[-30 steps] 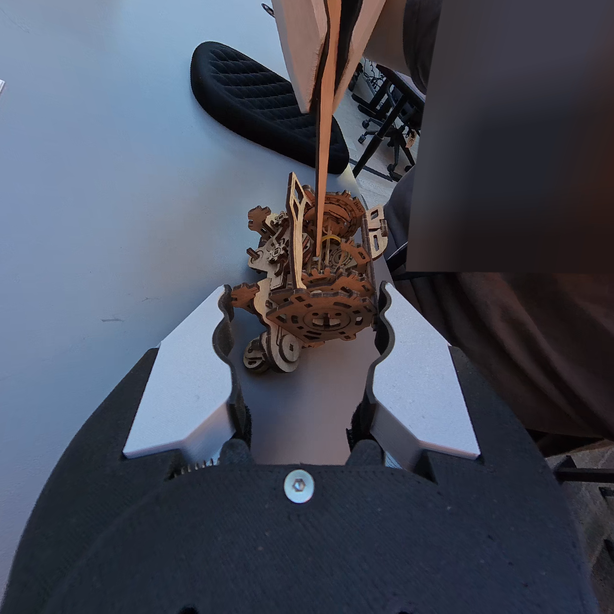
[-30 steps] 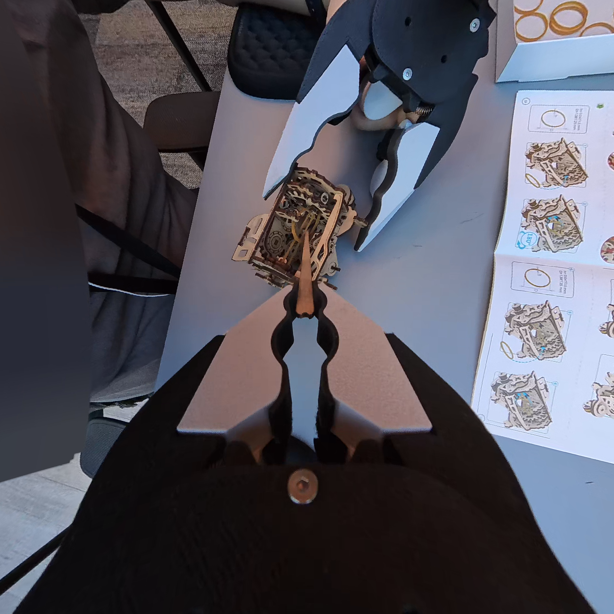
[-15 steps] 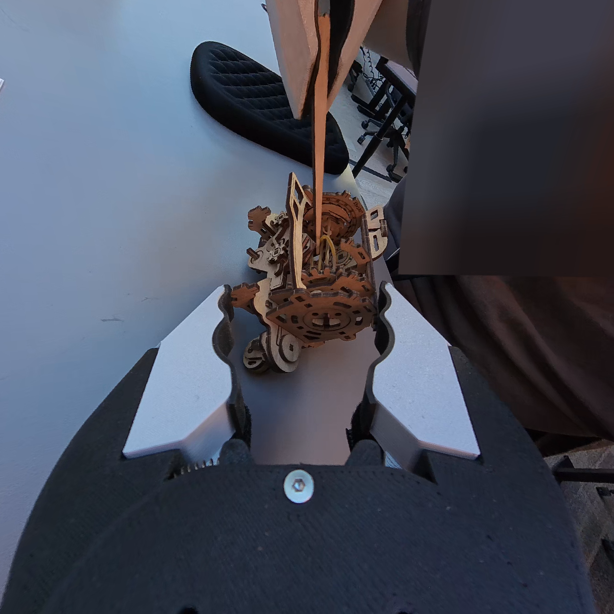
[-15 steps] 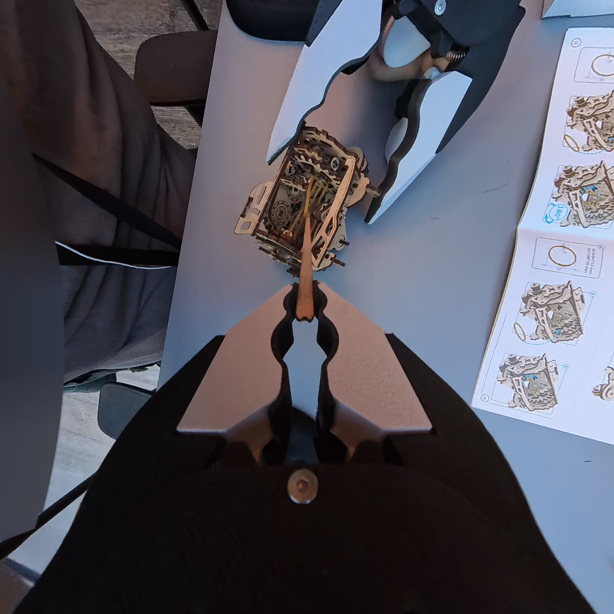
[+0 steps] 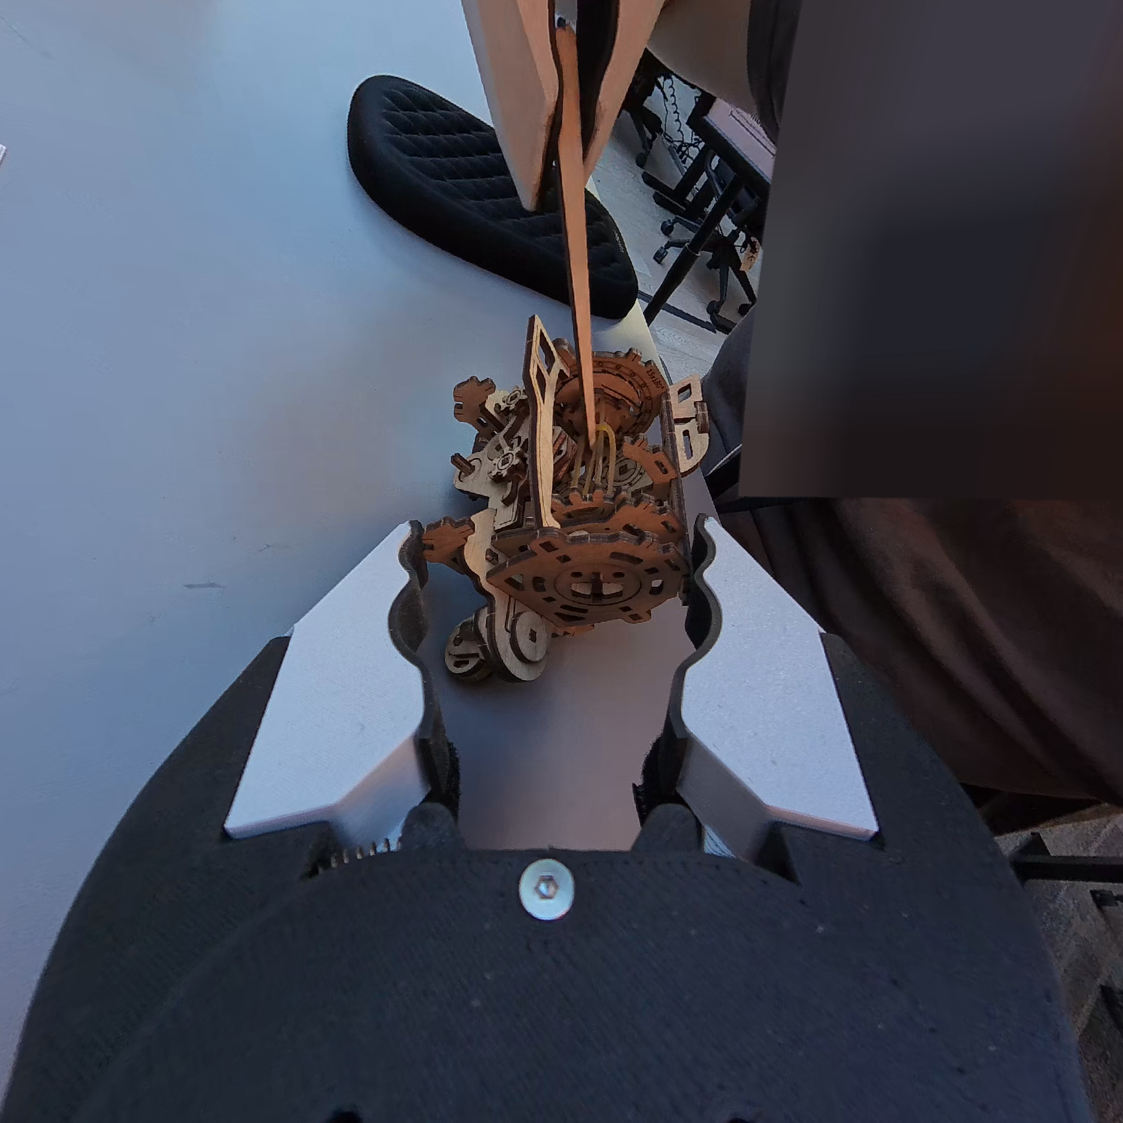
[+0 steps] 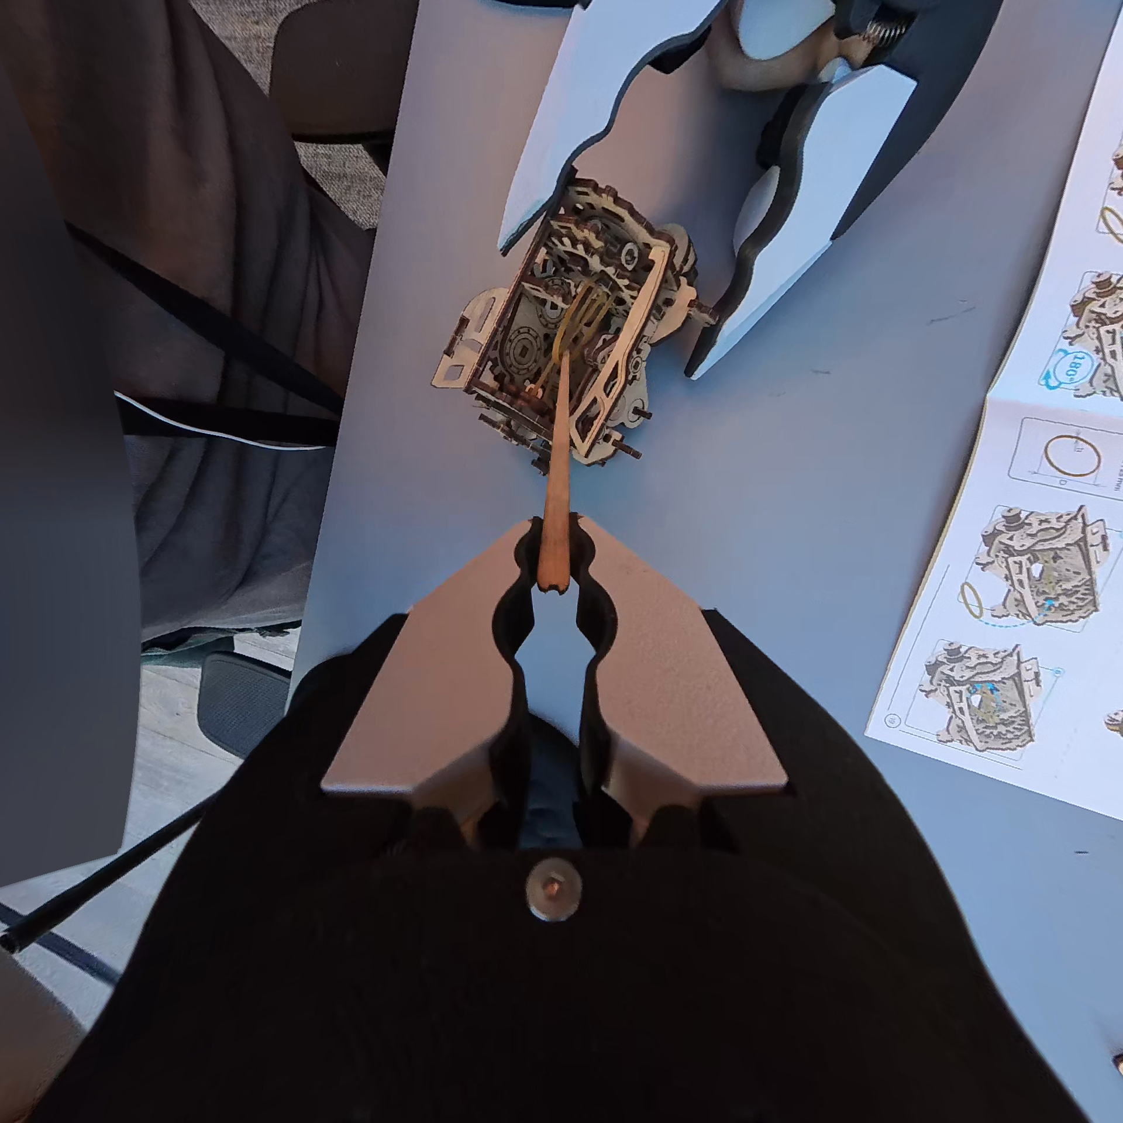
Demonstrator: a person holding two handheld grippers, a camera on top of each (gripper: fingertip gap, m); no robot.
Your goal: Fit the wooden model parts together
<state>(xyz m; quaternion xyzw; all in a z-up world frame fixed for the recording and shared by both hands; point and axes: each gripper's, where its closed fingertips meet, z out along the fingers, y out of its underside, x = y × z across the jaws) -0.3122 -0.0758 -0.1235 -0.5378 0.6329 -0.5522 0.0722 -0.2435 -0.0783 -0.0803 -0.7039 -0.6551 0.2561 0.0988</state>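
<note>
The wooden model (image 5: 577, 547) stands on the grey table (image 5: 182, 425) near its edge. My left gripper (image 5: 559, 535) is open, one finger on each side of the model, close to or touching its sides. My right gripper (image 6: 556, 528) is shut on a thin tapered wooden stick (image 6: 559, 462). The stick points down into the open top of the model (image 6: 583, 316). Its tip is at a yellow rubber band (image 6: 580, 319) that stands up as a loop inside the model. The stick (image 5: 577, 273) and band (image 5: 598, 449) also show in the left wrist view.
A black quilted pad (image 5: 486, 182) lies on the table beyond the model. An instruction sheet (image 6: 1033, 547) lies to the right. A person's lap in dark clothing (image 5: 911, 638) is just past the table edge (image 6: 364, 364). Chair legs (image 5: 699, 243) stand on the floor. One gripper's finger ends stand about 9 centimetres off the other's.
My right gripper has drawn back and up with the stick. The rubber band now stands as a taller loop in the model. The left gripper and the model have not moved.
</note>
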